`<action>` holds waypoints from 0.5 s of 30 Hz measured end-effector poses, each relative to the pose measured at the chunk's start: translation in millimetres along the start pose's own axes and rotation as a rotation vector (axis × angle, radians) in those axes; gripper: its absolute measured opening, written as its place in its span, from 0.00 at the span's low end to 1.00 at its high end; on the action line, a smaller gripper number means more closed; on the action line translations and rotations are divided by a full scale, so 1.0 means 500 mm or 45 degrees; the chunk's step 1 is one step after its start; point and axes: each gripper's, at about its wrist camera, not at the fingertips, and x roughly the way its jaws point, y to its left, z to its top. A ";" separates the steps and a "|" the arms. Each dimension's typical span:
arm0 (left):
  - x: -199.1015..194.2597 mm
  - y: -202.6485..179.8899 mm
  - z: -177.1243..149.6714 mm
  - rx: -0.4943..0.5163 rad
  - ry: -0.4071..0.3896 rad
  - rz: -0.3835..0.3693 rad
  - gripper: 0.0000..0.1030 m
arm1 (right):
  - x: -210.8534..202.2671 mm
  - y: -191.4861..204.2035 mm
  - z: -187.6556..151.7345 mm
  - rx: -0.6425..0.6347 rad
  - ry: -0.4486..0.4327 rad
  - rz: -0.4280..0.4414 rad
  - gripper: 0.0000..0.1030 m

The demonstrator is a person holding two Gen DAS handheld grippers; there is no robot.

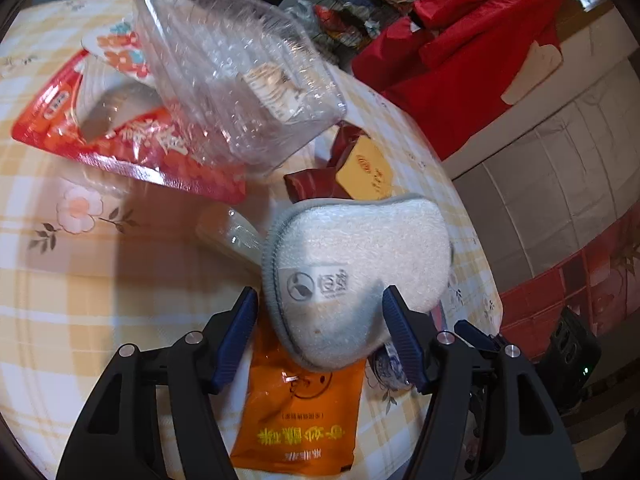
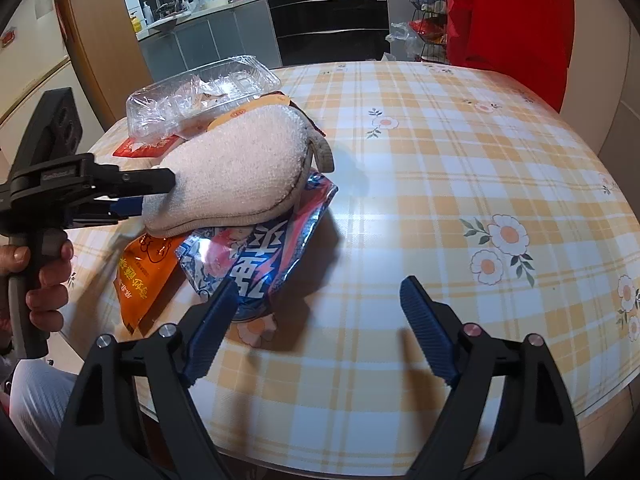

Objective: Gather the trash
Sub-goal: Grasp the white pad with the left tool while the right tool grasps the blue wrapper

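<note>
— When looking along the left gripper (image 1: 320,304), how wide open, and on what?
— Roughly half open, and clamped on the narrow end of the white scrubbing pad (image 1: 360,248), with blue fingertips (image 1: 396,316) against either side of it. Carried by a hand (image 2: 44,276) wrapped round the grip.
— And the right gripper (image 2: 316,296)?
— Spread wide, gripping nothing. Hangs over bare cloth to the near right of the pad, with one fingertip just beside the blue-and-pink wrapper (image 2: 260,248).
— Resting where, that pad?
— Tilted on top of the heap, over the orange packet (image 1: 300,412) and the blue-and-pink wrapper, both poking out from under it.
— Beyond the pad?
— A clear plastic tray (image 1: 224,64), leaning on a red packet (image 1: 132,148). Between pad and tray, a dark red wrapper (image 1: 316,184) with a yellow label.
— Underneath it all?
— A table (image 2: 440,160) under a yellow-and-white checked cloth printed with flowers. Far behind the pad, a kitchen with a sink (image 2: 168,0), grey cabinets and a dark oven front (image 2: 332,16). Off to the right of that, a wire rack (image 1: 352,12) of packets and a hanging red cloth (image 1: 480,48).
— Counting up?
— Two grippers, one hand in view. One pad, one tray. Four packets or wrappers: red, orange, blue-and-pink, dark red.
</note>
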 end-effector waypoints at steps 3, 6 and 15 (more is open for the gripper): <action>0.002 0.004 0.007 -0.038 -0.012 -0.021 0.53 | 0.005 -0.005 0.006 0.012 0.000 0.006 0.78; -0.015 -0.028 0.008 0.065 -0.036 0.003 0.38 | 0.008 -0.008 0.011 0.035 -0.008 0.023 0.76; -0.101 -0.112 0.001 0.278 -0.152 0.062 0.21 | 0.040 -0.015 0.027 0.174 0.002 0.135 0.56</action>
